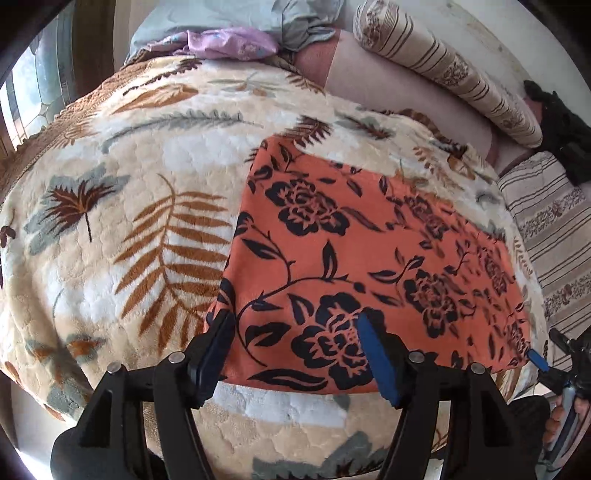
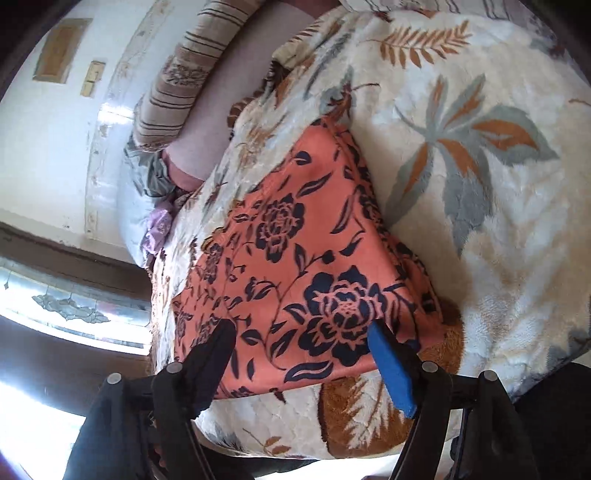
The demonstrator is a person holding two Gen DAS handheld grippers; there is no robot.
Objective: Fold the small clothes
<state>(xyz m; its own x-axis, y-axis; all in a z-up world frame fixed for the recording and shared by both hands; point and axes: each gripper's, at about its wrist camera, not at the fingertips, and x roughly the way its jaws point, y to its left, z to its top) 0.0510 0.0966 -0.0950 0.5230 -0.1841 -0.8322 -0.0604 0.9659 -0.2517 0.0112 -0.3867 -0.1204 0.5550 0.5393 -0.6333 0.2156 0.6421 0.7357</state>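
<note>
An orange cloth with a black flower print lies flat on the cream leaf-patterned blanket; it also shows in the right wrist view. My left gripper is open, its fingers spread over the cloth's near left corner. My right gripper is open over the cloth's near right corner. The right gripper's blue-padded fingertip shows at the cloth's right corner in the left wrist view. Neither gripper holds the cloth.
Striped bolster pillows lie along the wall behind the blanket. A purple cloth and grey-blue bedding sit at the far end. A dark object is at the right. A window is beside the bed.
</note>
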